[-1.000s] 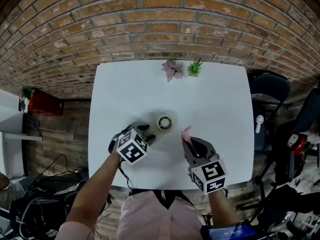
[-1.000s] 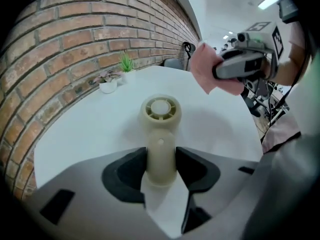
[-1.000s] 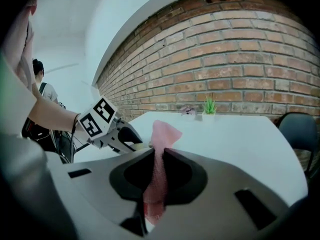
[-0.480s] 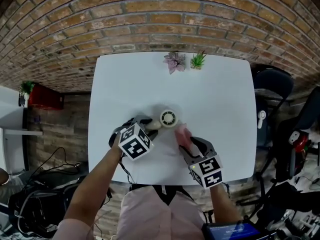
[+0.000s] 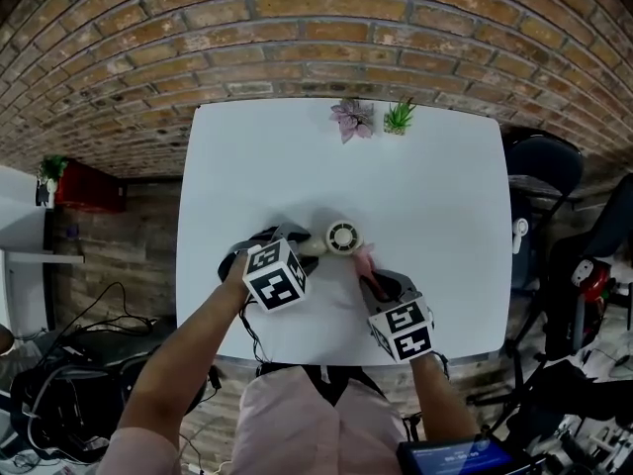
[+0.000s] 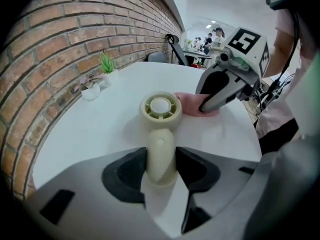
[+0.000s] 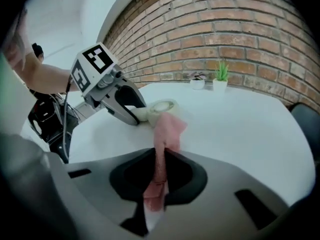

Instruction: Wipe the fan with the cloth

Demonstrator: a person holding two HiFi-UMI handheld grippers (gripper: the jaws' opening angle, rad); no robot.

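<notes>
Left gripper part-open, clamping the fan by its handle. Right gripper pinched tight on cloth, its tip at the fan head. Wiping seems underway; next, rub across the head.

text: none readable | brands, numbers: none | signs: black-and-white square markers on left gripper and right gripper, lower centre (coded patterns, no letters)

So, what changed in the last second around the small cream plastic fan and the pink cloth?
The right gripper, shut on the pink cloth, came down and toward the small cream plastic fan; the cloth's end now sits beside the fan's round head. Unchanged: the left gripper stays clamped on the fan's handle, on the white table.
</notes>
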